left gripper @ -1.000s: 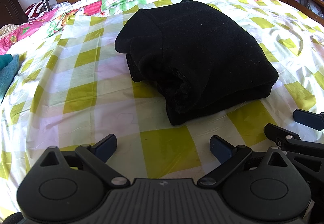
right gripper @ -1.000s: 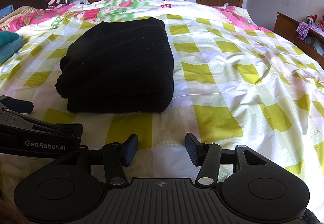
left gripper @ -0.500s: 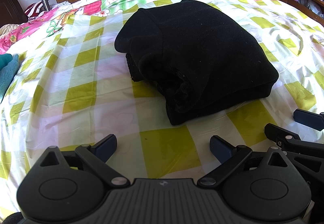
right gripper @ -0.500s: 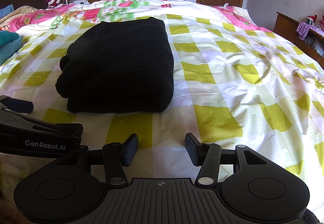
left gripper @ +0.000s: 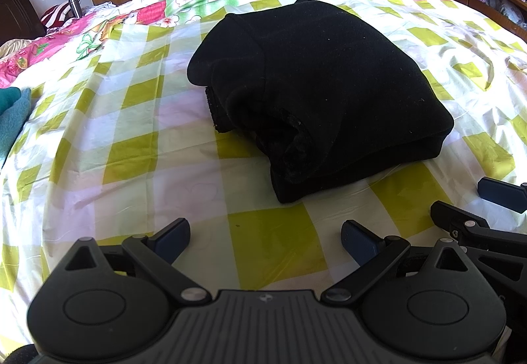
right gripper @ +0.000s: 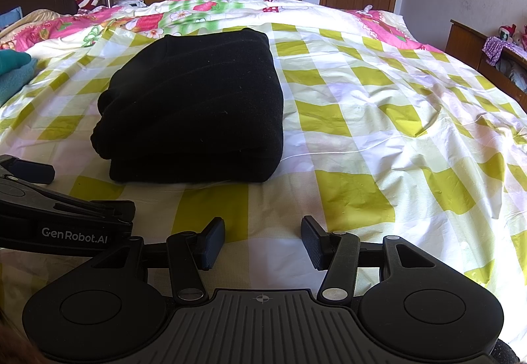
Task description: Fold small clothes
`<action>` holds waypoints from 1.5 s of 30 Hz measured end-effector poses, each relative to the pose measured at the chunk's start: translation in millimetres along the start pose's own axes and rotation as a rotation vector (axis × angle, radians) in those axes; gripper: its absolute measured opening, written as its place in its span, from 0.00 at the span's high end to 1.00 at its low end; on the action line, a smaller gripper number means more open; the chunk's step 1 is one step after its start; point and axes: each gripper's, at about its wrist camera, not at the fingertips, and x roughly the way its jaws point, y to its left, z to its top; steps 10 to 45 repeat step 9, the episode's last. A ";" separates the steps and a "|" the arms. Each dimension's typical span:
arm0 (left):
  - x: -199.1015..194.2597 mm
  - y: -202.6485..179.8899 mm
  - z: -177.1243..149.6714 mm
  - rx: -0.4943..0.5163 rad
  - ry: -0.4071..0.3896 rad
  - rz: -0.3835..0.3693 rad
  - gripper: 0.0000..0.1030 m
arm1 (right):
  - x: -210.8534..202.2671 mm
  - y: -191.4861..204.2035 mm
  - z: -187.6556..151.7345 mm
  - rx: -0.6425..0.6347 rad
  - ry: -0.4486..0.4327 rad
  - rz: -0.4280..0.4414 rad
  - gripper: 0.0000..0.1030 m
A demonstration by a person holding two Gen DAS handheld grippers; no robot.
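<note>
A black garment (left gripper: 322,91) lies folded in a thick stack on the yellow-and-white checked bedsheet (left gripper: 131,140); it also shows in the right wrist view (right gripper: 197,107). My left gripper (left gripper: 265,237) is open and empty, low over the sheet, a short way in front of the stack's near corner. My right gripper (right gripper: 262,244) is open and empty, in front of and slightly right of the stack. The two grippers sit side by side; the right one's fingers (left gripper: 500,191) show at the left view's right edge.
A teal cloth (right gripper: 14,71) lies at the bed's left edge. Pink floral bedding (right gripper: 98,25) and pillows lie toward the headboard. A wooden cabinet (right gripper: 474,44) with items stands at the right, wardrobes and a door behind.
</note>
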 end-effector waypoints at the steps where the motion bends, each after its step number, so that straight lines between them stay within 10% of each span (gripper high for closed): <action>1: 0.0 0.0 0.0 0.000 0.000 0.000 0.00 | 0.1 -0.1 0.1 0.000 0.000 0.000 0.50; 45: 0.6 -0.4 -0.1 -0.008 0.004 0.008 0.00 | -0.1 1.0 0.0 -0.003 0.000 0.003 0.50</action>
